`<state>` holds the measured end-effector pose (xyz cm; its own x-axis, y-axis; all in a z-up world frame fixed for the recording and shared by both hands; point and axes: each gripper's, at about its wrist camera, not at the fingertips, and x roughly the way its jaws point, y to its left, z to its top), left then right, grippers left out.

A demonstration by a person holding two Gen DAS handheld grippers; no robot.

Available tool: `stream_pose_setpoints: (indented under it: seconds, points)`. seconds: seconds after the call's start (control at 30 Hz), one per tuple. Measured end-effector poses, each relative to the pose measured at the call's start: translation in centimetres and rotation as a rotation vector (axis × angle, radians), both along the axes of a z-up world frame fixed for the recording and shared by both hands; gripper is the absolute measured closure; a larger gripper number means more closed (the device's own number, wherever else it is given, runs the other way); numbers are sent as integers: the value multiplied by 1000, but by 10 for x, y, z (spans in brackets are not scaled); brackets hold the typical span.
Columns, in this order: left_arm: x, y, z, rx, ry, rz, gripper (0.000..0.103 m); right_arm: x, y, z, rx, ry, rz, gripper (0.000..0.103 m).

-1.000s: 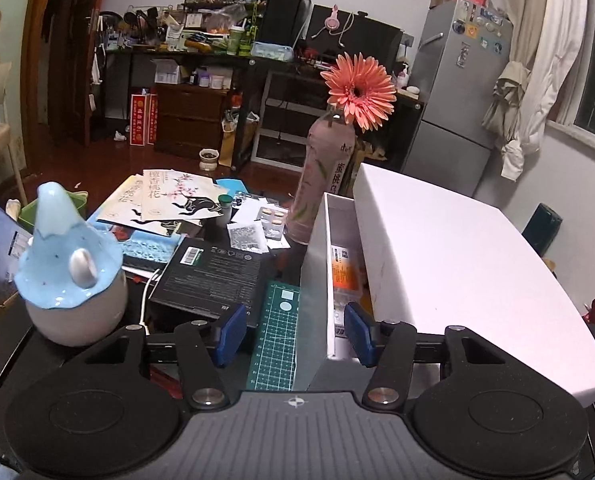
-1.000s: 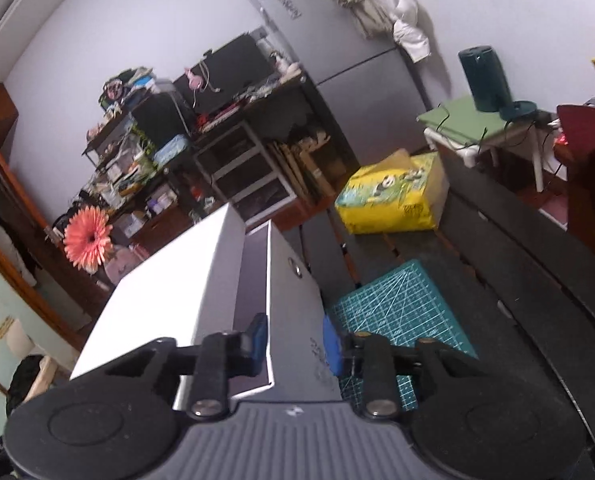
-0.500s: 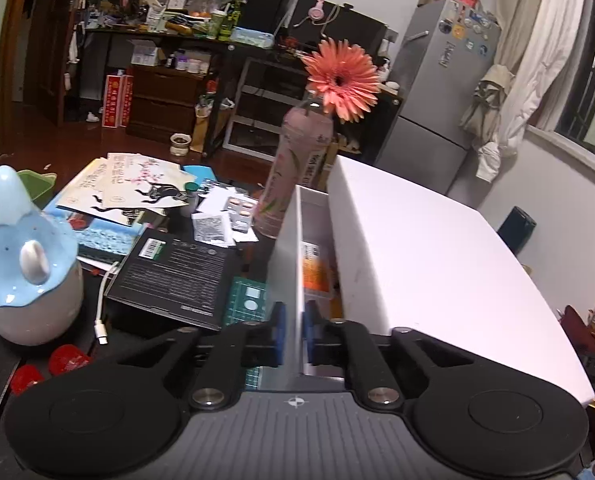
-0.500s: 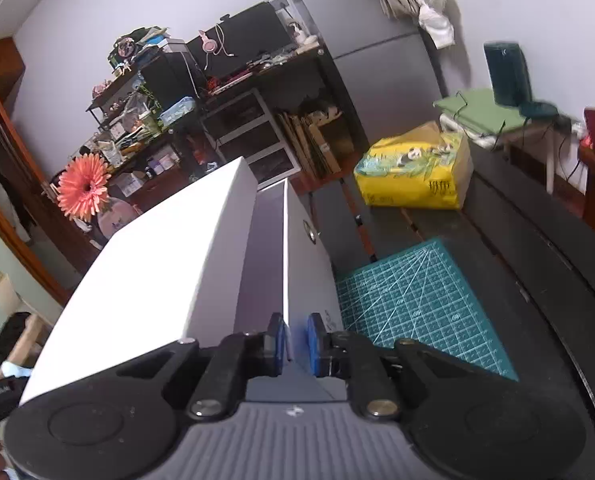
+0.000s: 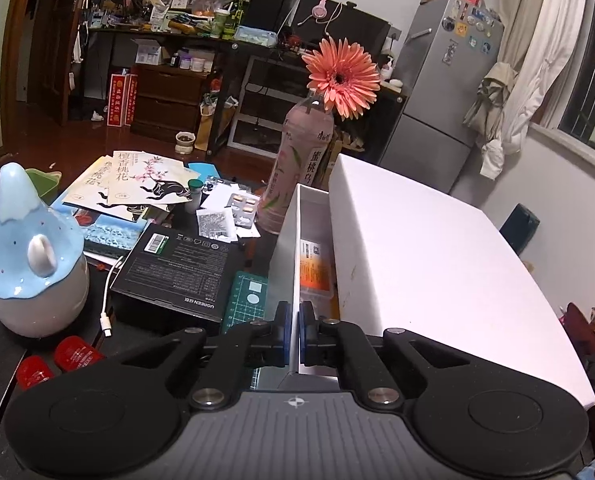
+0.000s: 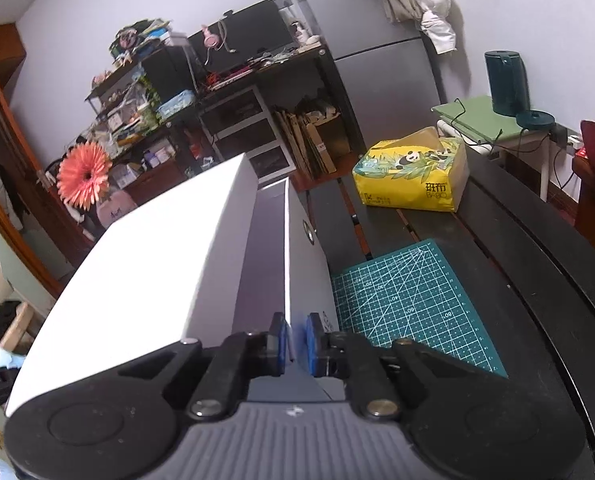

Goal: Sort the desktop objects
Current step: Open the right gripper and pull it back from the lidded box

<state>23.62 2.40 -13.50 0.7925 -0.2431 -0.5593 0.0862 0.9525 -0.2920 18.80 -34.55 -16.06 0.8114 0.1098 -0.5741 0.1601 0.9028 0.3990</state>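
A white storage box (image 5: 285, 248) stands on the dark desk with its white lid (image 5: 437, 256) resting askew across the top. My left gripper (image 5: 294, 334) is shut on the box's left wall. An orange-and-white packet (image 5: 315, 266) lies inside the exposed gap. In the right wrist view, my right gripper (image 6: 296, 342) is shut on the opposite wall of the box (image 6: 303, 264), with the lid (image 6: 137, 280) to its left. Most of the box's inside is hidden by the lid.
Left of the box lie a black carton (image 5: 177, 264), a blue-and-white ceramic figure (image 5: 31, 256), papers, pill blisters (image 5: 243, 206) and a pink bottle (image 5: 297, 168) holding an orange flower. A green cutting mat (image 6: 409, 300) and yellow tissue pack (image 6: 411, 176) sit on the right.
Both grippers went from open, astride the box walls, to shut on them. Since then the views have shifted only slightly.
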Motion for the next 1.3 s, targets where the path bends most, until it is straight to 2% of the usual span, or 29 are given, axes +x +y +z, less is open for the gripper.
stream_pose_setpoints:
  seconds: [0.07, 0.13, 0.17, 0.2, 0.27, 0.4, 0.53, 0.63, 0.73, 0.83, 1.0, 1.3]
  points:
    - [0, 0, 0, 10, 1, 8, 93, 0, -2, -1, 13, -4, 2, 91]
    - [-2, 2, 1, 33, -5, 29, 77, -2, -6, -2, 45, -9, -7, 88]
    - [-4, 4, 3, 36, -15, 37, 65, -4, -9, -1, 56, -13, -16, 84]
    - [-6, 6, 5, 38, -25, 45, 62, -5, -12, 0, 61, -21, -24, 83]
    - [-10, 10, 9, 43, -45, 62, 61, -11, -17, 5, 73, -44, -39, 82]
    - [-21, 18, 23, 2, -62, 58, 59, -25, -23, 21, 113, -99, -49, 82]
    - [-34, 20, 38, -38, -58, -6, 59, -37, -18, 34, 156, -125, 18, 82]
    - [-41, 18, 44, -61, -57, -50, 54, -40, -6, 41, 133, -132, 72, 82]
    - [-44, 8, 45, -28, -53, -93, 53, -38, 5, 41, 107, -127, 105, 76]
    - [-45, -1, 44, 4, -47, -123, 53, -35, 10, 37, 105, -115, 125, 75]
    - [-44, -6, 39, -1, -21, -143, 53, -31, 20, 33, 71, -104, 133, 75]
    - [-42, -15, 33, -17, 16, -195, 54, -33, 22, 32, 80, -105, 132, 74]
